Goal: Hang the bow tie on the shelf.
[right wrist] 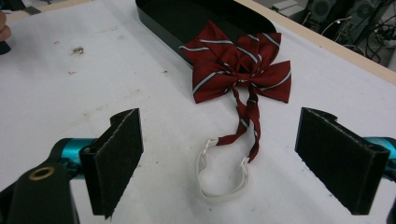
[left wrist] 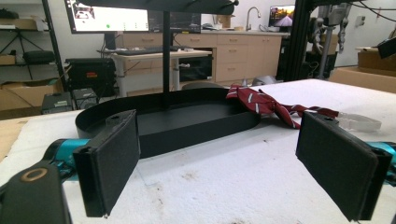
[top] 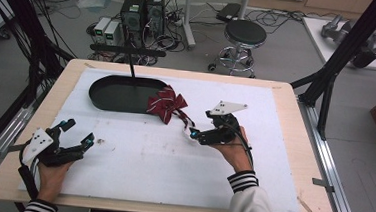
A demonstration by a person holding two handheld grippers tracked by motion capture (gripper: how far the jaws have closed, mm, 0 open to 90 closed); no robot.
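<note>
The right tool (top: pixel 194 134) is held wide, nothing gripped, with the bow tie's white loop (right wrist: pixel 222 175) seen between its pads in the right gripper view. The red striped bow tie (right wrist: pixel 238 67) is draped over the black tray's rim (top: pixel 107 104) on the white tabletop (top: pixel 172 165). The left tool (top: pixel 76 133) is spread wide too, well apart. A post rising from the tray (left wrist: pixel 166 56) is caught in the left gripper view.

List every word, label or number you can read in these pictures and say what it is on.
No text can be read.
Monitor behind the black tray: window contents too blurred.
Second screen: a picture, no legible words.
Striped bow tie: no label visible.
</note>
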